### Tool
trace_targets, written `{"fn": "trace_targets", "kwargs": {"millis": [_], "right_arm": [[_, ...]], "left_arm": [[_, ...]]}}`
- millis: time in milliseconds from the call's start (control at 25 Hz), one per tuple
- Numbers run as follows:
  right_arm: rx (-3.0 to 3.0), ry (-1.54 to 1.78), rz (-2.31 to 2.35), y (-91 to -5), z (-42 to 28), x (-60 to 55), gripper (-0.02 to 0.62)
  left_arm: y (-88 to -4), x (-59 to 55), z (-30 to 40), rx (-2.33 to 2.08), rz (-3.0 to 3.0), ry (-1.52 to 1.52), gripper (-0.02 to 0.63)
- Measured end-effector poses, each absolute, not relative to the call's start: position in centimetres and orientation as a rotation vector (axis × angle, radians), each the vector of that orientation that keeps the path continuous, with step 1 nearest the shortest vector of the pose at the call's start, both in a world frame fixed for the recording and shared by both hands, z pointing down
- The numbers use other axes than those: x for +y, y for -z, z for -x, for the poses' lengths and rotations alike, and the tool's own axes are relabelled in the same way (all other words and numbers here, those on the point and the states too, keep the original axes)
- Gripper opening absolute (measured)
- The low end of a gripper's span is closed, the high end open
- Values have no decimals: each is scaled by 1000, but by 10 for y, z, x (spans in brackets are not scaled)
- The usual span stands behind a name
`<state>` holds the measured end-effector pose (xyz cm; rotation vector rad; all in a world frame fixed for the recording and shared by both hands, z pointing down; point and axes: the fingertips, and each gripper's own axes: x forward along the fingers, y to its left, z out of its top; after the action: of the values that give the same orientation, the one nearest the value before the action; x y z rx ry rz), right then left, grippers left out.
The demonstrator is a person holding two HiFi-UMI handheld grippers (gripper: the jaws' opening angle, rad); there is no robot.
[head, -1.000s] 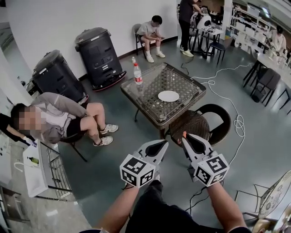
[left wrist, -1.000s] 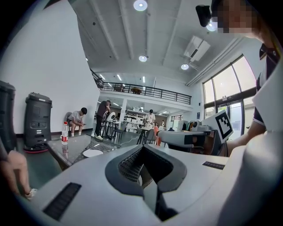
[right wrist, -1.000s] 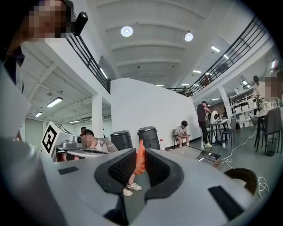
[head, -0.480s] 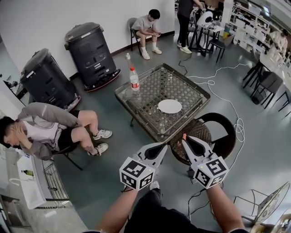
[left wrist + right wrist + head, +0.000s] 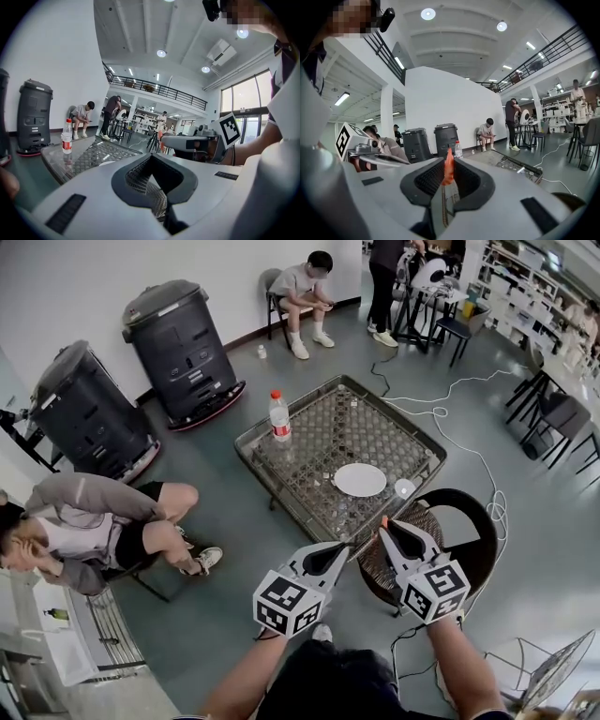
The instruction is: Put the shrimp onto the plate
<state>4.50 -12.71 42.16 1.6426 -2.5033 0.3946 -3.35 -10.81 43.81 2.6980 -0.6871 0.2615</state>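
In the lower middle of the head view, the grey left gripper (image 5: pixel 334 554) has its jaws pressed together with nothing between them. Just right of it, the grey right gripper (image 5: pixel 385 525) pinches a small orange shrimp (image 5: pixel 448 168) at its tips. The round white plate (image 5: pixel 360 479) lies above them on the square wicker table (image 5: pixel 319 418), apart from the shrimp.

Your two grippers are held out low, side by side.
Your left gripper (image 5: pixel 343 547) has its jaws together with nothing between them; your right gripper (image 5: pixel 384 525) pinches the shrimp (image 5: pixel 448 165) at its tips.
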Motion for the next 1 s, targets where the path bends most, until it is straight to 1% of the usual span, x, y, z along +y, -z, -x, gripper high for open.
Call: {"fn": "trace_targets", "kwargs": {"millis": [320, 720, 1000], "right_arm": [[-2432, -443, -1620, -452, -66, -186, 66], [-2341, -611, -1484, -528, -101, -269, 66], [-2228, -682, -1364, -605, -121, -318, 66]], "left_arm": [[-456, -152, 24, -697, -2666, -301, 9], [-494, -212, -1, -792, -2565, -362, 9], [-529, -241, -12, -851, -2483, -450, 9]]}}
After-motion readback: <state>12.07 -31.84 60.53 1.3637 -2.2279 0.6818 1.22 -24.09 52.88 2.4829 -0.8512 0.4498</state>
